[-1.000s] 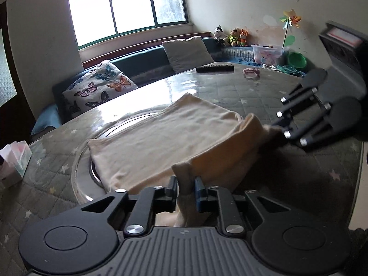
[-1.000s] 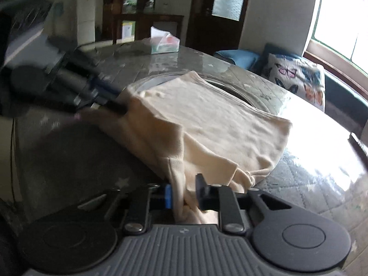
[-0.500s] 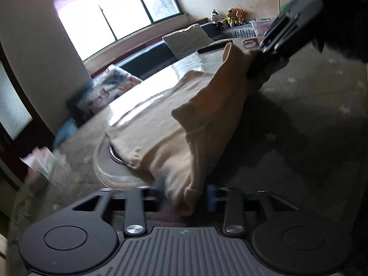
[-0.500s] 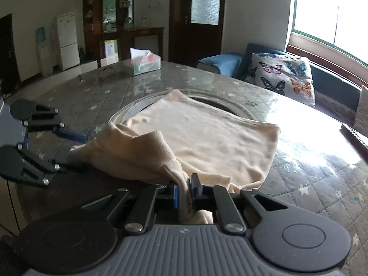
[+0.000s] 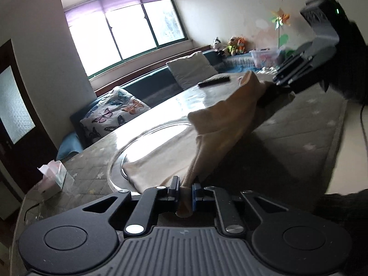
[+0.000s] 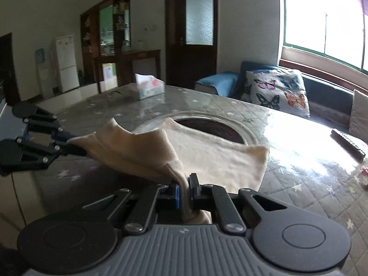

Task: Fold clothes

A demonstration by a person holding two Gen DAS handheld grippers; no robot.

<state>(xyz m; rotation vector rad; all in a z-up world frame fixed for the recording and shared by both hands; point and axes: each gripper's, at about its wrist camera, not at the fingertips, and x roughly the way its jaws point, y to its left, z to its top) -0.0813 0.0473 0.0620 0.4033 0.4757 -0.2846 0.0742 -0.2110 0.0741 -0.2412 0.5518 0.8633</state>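
A cream garment (image 5: pixel 161 158) lies partly on the round table, its near edge lifted and stretched between my two grippers. My left gripper (image 5: pixel 185 189) has one corner of that edge between its pads, and its jaws are closing on the fabric. My right gripper (image 6: pixel 184 189) is shut on the other corner. In the right wrist view the cream garment (image 6: pixel 218 156) sags from there to the left gripper (image 6: pixel 69 145) at the left. The right gripper (image 5: pixel 273 87) shows at the upper right of the left wrist view, holding the raised cloth.
The quilted table (image 5: pixel 299 138) carries a glass turntable (image 5: pixel 128 147) under the garment. A tissue box (image 6: pixel 148 88) stands at the far side, a black remote (image 6: pixel 347 142) and a small pink item (image 6: pixel 363 177) at the right. A bench with a butterfly pillow (image 6: pixel 276 92) lies beyond.
Both grippers have risen with the garment's near edge, which now hangs taut above the table. The left gripper's jaws have narrowed onto the fabric, and the cloth has slid back off the turntable's far part.
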